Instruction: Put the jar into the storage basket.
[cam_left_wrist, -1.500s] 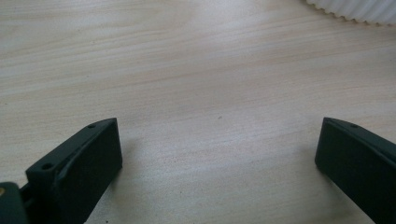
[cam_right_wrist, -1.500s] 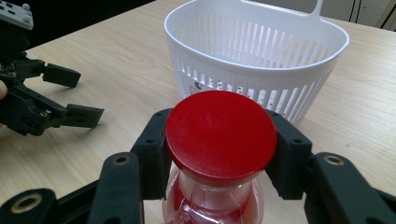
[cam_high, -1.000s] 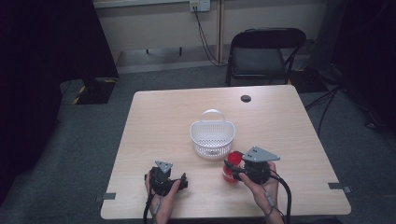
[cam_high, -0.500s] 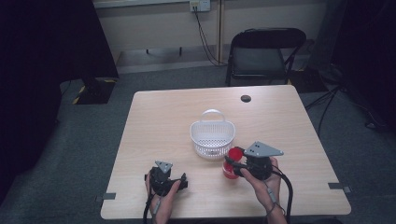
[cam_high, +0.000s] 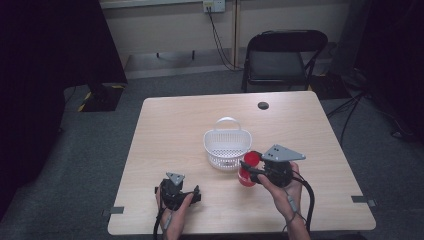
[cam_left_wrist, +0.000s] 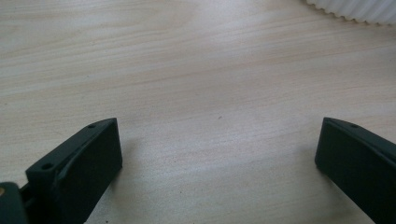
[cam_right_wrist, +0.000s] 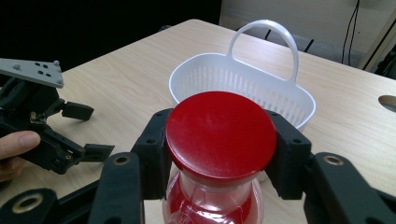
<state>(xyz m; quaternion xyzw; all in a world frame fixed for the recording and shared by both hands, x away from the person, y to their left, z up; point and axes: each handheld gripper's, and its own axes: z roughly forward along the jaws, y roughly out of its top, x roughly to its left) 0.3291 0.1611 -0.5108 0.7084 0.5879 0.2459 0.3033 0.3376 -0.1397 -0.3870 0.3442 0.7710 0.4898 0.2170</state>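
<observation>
Red-capped bottle (cam_right_wrist: 217, 154) clamped at the neck by right gripper (cam_right_wrist: 219, 149) just beside white basket (cam_right_wrist: 243, 86), left gripper (cam_high: 176, 190) open, idle on table (cam_high: 175, 125); next, probably lifting over rim, releasing inside.

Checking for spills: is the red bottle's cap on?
On. The red cap sits on the bottle, right tongs clamped beneath it.

Showing pale wood-grain laminate, smooth and matt, on the table (cam_left_wrist: 196, 74). Looking white, ribbed, slightly glossy plastic on the basket (cam_right_wrist: 243, 84). Gleaming smooth red plastic on the bottle cap (cam_right_wrist: 219, 133), clear glossy plastic beneath. Appearing matt black on the right gripper (cam_right_wrist: 219, 154).
</observation>
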